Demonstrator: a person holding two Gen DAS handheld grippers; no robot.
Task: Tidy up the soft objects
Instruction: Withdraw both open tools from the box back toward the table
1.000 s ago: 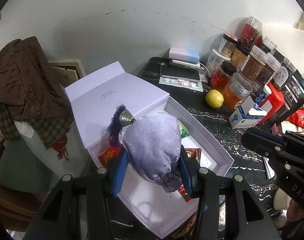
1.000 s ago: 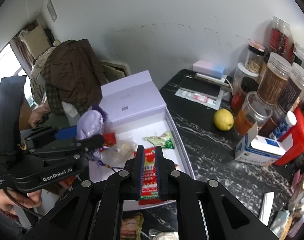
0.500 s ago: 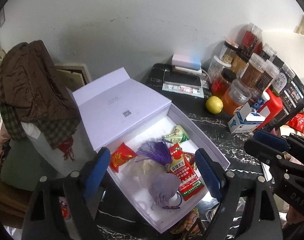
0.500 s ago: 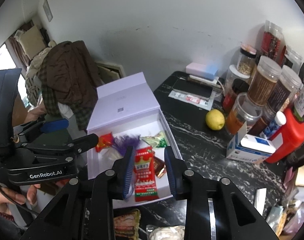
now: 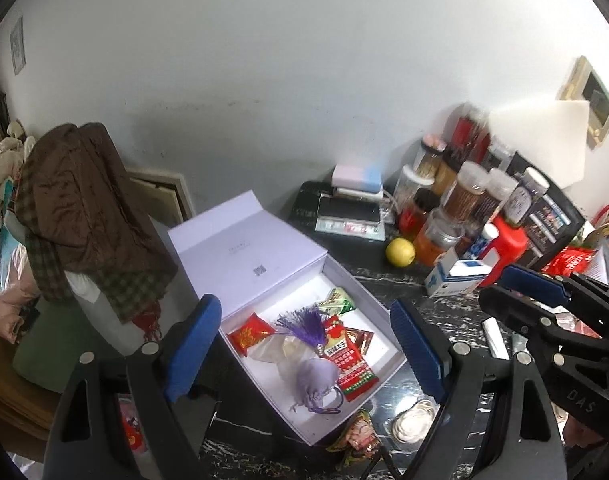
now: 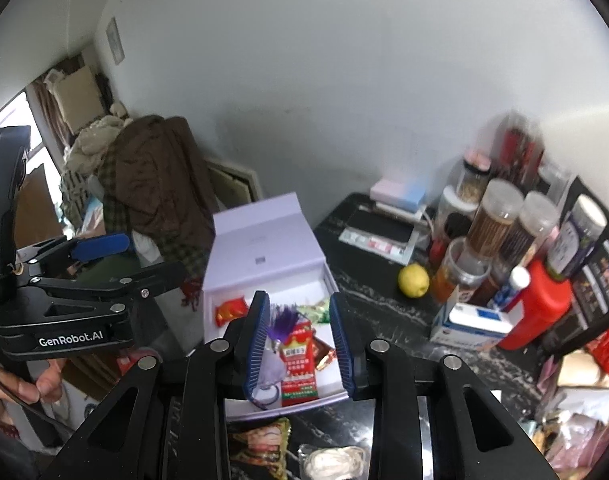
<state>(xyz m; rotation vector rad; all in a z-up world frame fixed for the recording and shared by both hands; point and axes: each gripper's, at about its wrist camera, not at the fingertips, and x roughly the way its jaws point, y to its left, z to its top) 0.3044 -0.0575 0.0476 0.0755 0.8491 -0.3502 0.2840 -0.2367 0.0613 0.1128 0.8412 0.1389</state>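
An open lilac box (image 5: 388,308) stands on the dark marble table, its lid (image 5: 244,248) folded back. Inside lie a lilac drawstring pouch (image 5: 316,378) with a purple tassel (image 5: 304,324), a long red snack packet (image 5: 350,364), a small red sachet (image 5: 250,330) and a green packet (image 5: 336,300). My left gripper (image 5: 304,348) hangs well above the box, open wide and holding nothing. My right gripper (image 6: 300,344) also hovers above it, its jaws opening with nothing between them. Far below, the red packet (image 6: 298,364) and pouch (image 6: 270,364) lie in the box.
Several jars (image 5: 464,196), a red bottle (image 5: 508,244), a blue-white carton (image 5: 456,276) and a lemon (image 5: 400,252) crowd the table's right side. A brown coat (image 5: 80,208) drapes a chair at the left. A snack packet (image 5: 356,436) and a small bag (image 5: 412,420) lie in front of the box.
The left gripper opened and let the lilac pouch drop into the box. The right jaws parted from the red packet, which now lies in the box. Both grippers rose.
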